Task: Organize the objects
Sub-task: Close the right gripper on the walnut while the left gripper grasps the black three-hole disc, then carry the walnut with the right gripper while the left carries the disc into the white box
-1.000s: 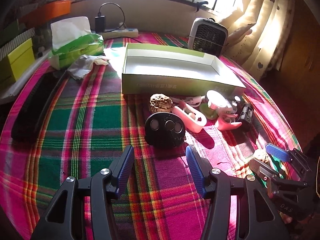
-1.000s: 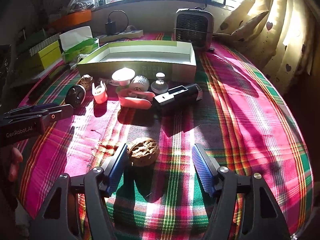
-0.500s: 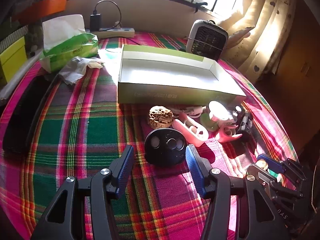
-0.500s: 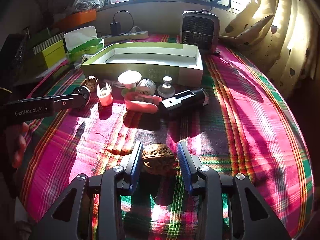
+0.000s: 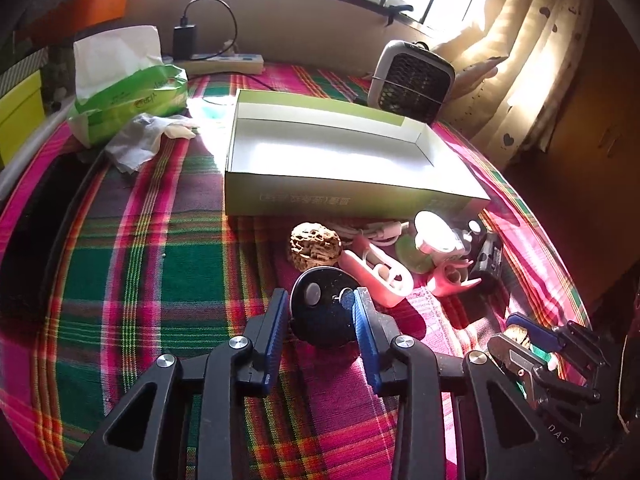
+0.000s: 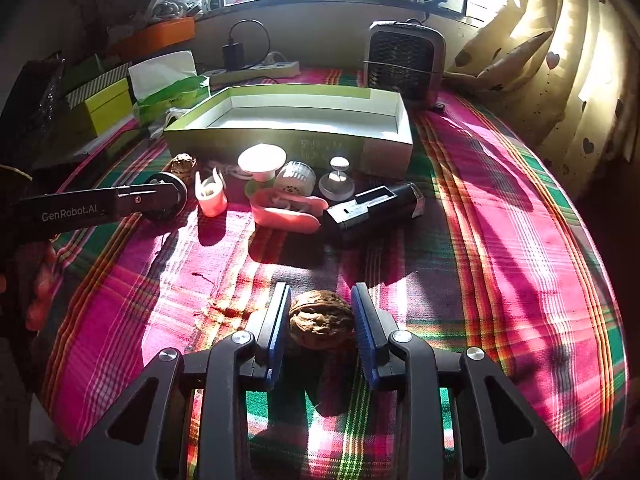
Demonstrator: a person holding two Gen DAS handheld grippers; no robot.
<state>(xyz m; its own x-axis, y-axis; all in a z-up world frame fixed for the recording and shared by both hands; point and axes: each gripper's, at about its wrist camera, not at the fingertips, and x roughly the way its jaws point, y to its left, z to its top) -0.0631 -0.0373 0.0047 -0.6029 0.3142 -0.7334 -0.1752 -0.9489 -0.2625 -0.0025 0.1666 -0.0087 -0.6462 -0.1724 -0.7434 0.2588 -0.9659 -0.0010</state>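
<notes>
Two grippers: both low over a plaid-covered desk (image 6: pixel 500 208), each closed around one object.
Left gripper (image 5: pixel 320 312): jaws clamped on a black round device (image 5: pixel 320 312), blue pads touching both its sides; device resting on the cloth.
Right gripper (image 6: pixel 322 316): jaws gripping a walnut (image 6: pixel 322 322) between the blue pads; whether walnut touches the cloth, cannot tell.
Open box (image 5: pixel 344 196): green outside, white inside, beyond the object cluster, toward the window.
Second walnut (image 5: pixel 315 245): just behind the black round device, near the box's front wall.
Pink clip (image 5: pixel 378 276): beside the black round device, on its right.
Cluster ahead of right gripper: pink holder (image 6: pixel 210 196), pink case (image 6: pixel 286 210), white cap (image 6: pixel 262 160), white round grille piece (image 6: pixel 295 178), metal knob (image 6: pixel 338 184), black rectangular device (image 6: pixel 372 206).
Tissue pack (image 5: pixel 128 96): left of the box, crumpled tissue in front.
Small heater (image 6: pixel 404 62): behind the box's right end.
Power strip (image 5: pixel 224 64): along the wall below the window.
</notes>
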